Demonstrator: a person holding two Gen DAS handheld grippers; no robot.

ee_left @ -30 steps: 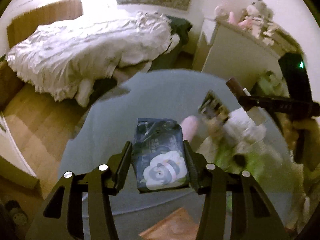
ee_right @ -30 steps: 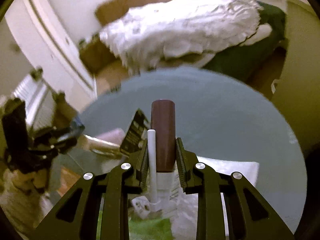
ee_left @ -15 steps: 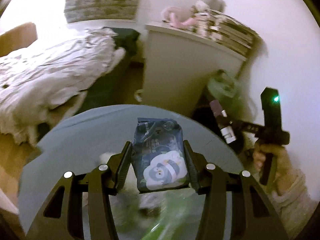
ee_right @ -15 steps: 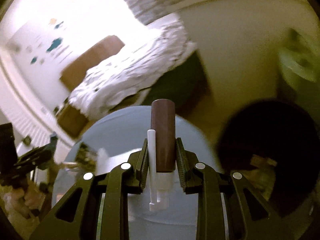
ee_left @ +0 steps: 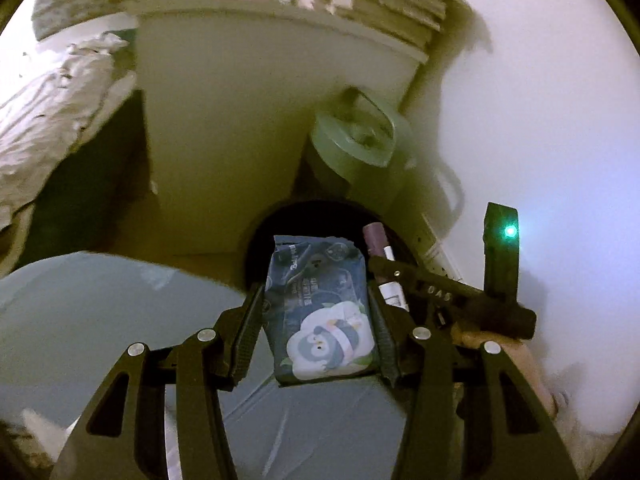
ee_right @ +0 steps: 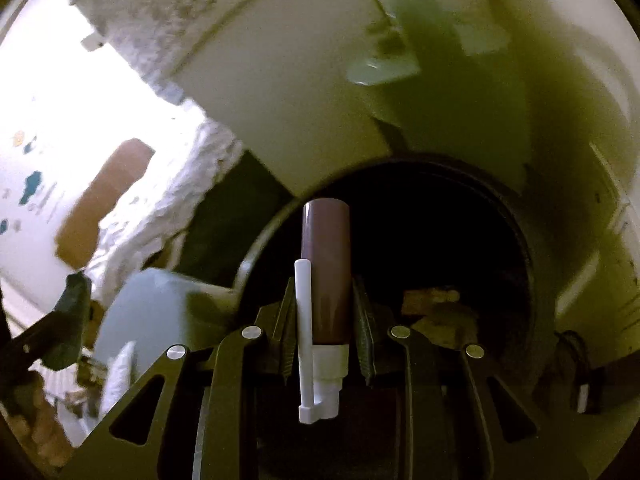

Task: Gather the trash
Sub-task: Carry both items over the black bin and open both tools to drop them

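My left gripper [ee_left: 318, 300] is shut on a dark blue wipes packet [ee_left: 320, 308] with a penguin picture, held over the near rim of a round black trash bin [ee_left: 260, 236]. My right gripper [ee_right: 324, 296] is shut on a brown spray bottle [ee_right: 326, 272] with a white nozzle, held over the dark open mouth of the same bin [ee_right: 452, 240]. In the left wrist view the right gripper [ee_left: 404, 280] and its bottle [ee_left: 376, 240] show just right of the packet, above the bin.
A white cabinet [ee_left: 224, 120] stands behind the bin, with a green lidded container [ee_left: 356, 148] beside it. The round grey-blue table [ee_left: 100, 320] lies at lower left. A bed with white covers [ee_left: 52, 108] is at far left. A white wall [ee_left: 540, 100] is at right.
Both grippers have swung right, away from the table, and now hang over the black bin. Both keep hold of their items.
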